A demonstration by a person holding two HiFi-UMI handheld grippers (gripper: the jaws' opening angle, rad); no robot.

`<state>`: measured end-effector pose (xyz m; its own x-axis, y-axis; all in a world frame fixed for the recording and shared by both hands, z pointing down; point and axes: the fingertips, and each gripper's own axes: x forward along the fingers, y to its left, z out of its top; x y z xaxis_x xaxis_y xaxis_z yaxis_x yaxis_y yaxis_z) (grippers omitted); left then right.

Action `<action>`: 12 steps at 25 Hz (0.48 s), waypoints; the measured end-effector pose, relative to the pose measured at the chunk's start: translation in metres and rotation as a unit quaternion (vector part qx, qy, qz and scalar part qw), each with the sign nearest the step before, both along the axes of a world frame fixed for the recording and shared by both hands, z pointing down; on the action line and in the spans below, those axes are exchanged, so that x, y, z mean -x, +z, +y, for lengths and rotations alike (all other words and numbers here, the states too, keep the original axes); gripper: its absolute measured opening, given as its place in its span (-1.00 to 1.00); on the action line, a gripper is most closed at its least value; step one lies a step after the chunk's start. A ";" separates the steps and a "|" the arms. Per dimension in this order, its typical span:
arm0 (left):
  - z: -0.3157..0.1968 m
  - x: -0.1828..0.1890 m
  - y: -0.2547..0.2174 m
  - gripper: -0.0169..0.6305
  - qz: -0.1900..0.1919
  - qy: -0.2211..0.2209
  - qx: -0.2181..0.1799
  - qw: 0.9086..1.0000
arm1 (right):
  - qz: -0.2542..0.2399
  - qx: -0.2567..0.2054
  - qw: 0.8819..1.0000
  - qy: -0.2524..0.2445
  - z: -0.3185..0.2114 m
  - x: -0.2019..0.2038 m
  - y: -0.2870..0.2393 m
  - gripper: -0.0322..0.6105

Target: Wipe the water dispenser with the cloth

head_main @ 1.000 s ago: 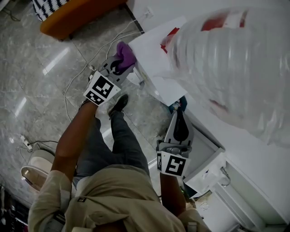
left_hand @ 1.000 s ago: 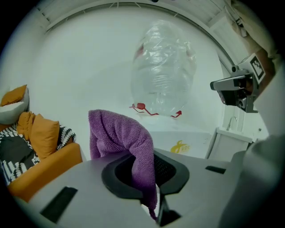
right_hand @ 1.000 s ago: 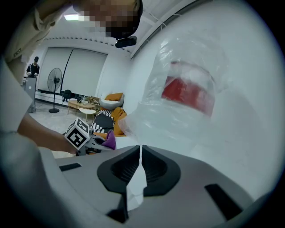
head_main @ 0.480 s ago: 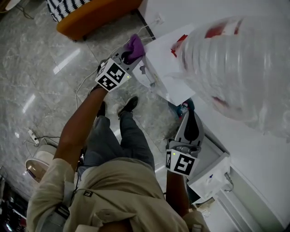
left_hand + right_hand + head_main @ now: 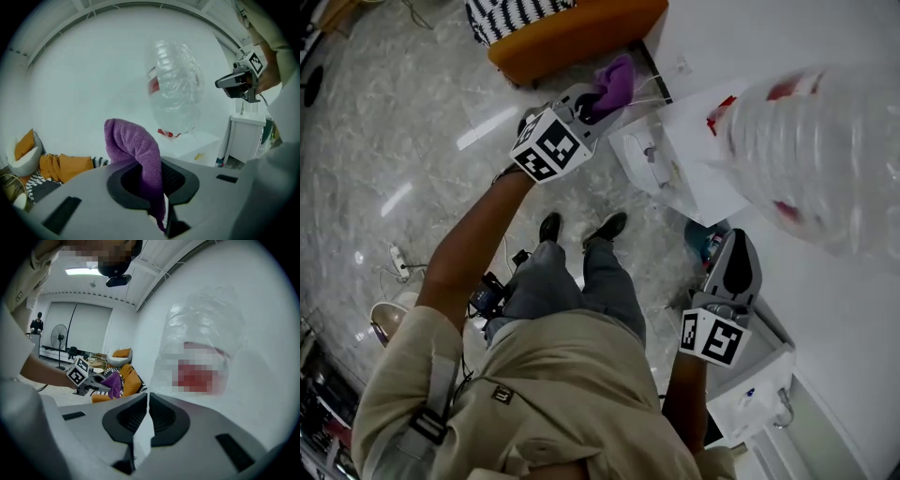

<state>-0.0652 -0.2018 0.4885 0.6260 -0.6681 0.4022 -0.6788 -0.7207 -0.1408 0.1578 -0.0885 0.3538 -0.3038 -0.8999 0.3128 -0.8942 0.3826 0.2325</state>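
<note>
Left gripper was clamped on the purple cloth, near the water dispenser; right gripper was closed, empty. Risk: a shallow pinch could let the cloth slip out during wiping.

Looking down past my beige shirt and grey trousers, I see my dark shoes standing apart on a glossy grey marble floor. A white power strip with thin cables lies on the floor to my left. Ahead, an orange seat carries a black-and-white striped cushion. A white cabinet stands at my right. Far across the room are a standing fan, a person in dark clothes beside it, a round white chair with an orange cushion, and a long lit ceiling light.
</note>
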 end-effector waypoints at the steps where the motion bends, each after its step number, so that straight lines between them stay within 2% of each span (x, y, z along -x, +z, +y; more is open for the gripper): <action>1: 0.006 0.010 -0.013 -0.78 -0.001 -0.003 -0.007 1.000 | -0.005 -0.002 1.000 -0.003 0.000 0.005 -0.005 -0.81; 6: 0.043 0.051 -0.075 -0.78 -0.005 -0.017 -0.043 0.999 | -0.023 -0.008 1.000 -0.017 0.003 0.022 -0.028 -0.81; 10: 0.078 0.063 -0.120 -0.78 0.000 -0.018 -0.072 0.997 | -0.037 -0.006 0.999 -0.029 0.009 0.025 -0.045 -0.81; 12: 0.093 0.066 -0.146 -0.78 0.014 -0.019 -0.089 0.996 | -0.046 -0.010 0.998 -0.033 0.012 0.027 -0.056 -0.82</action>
